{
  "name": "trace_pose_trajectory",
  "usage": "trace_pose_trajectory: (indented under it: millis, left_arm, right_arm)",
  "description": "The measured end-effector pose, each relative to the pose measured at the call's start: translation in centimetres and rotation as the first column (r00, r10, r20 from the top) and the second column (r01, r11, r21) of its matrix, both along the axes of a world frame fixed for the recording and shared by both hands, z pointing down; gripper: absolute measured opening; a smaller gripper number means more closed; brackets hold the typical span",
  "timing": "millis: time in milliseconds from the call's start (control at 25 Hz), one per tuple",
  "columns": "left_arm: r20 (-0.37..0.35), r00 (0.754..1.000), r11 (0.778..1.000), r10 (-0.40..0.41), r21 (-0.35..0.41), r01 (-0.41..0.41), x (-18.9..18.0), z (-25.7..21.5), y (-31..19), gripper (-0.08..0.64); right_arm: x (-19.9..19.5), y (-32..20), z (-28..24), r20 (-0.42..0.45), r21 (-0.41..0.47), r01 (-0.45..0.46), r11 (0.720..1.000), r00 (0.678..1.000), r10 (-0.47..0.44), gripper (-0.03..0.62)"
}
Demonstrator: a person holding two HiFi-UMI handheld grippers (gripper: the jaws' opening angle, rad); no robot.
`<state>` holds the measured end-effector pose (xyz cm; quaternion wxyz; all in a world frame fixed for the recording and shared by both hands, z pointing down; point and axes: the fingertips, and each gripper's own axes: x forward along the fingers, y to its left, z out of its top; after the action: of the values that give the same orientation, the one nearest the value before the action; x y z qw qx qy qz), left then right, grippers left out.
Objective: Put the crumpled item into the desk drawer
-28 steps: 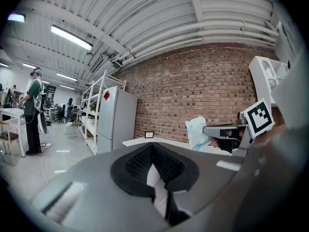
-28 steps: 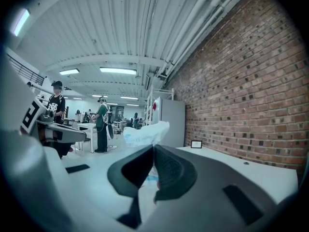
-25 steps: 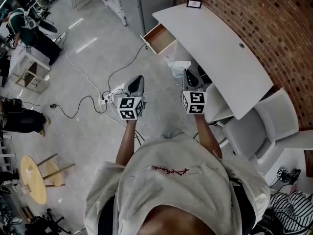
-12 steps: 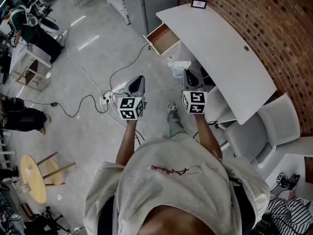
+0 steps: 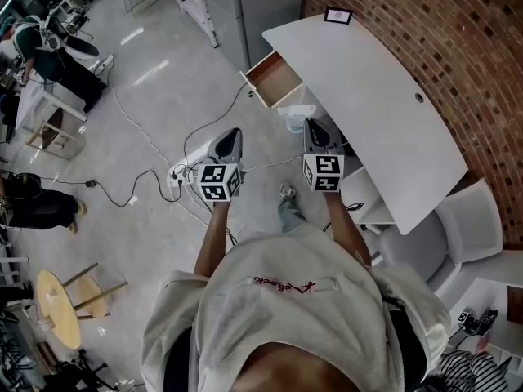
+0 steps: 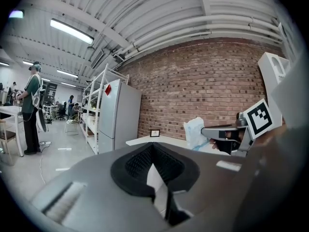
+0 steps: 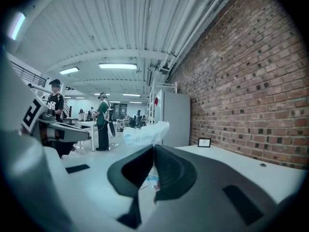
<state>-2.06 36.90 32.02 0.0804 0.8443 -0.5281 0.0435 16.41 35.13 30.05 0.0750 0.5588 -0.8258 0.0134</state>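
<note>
While the left forearm point(image 5: 211, 237) and right forearm point(image 5: 344, 229) reach forward, roughly parallel, each carries its gripper ahead of the chest. Left gripper point(image 5: 230, 137): jaws pressed together with nothing between them, held over the floor point(image 5: 155, 113). Right gripper point(image 5: 315, 126): jaws clamped on the crumpled item point(image 5: 294, 113), a white bag bunched beyond the tips. The item hangs in the air near the open drawer point(image 5: 274, 78) of the desk point(image 5: 368, 88), not in it. Brick wall point(image 5: 458, 47) behind.
</note>
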Motion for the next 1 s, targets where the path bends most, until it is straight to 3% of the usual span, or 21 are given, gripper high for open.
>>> trace_pose_trajectory:
  millis: [600, 1000]
  left_arm:
    - [0.003, 0.999, 0.999, -0.038, -0.008, 0.038, 2.4, -1.1, -17.1, 0.008]
    - [0.022, 0.998, 0.998, -0.065, -0.016, 0.066, 3.9, -0.7, -23.3, 0.008]
  right_arm:
    - [1.0, -17.5, -1.2, 0.015, 0.008, 0.078, 0.997, 0.997, -0.078, 0.014]
    - [1.2, -24.4, -0.8, 0.017, 0.019, 0.141, 0.990, 0.990, -0.141, 0.014]
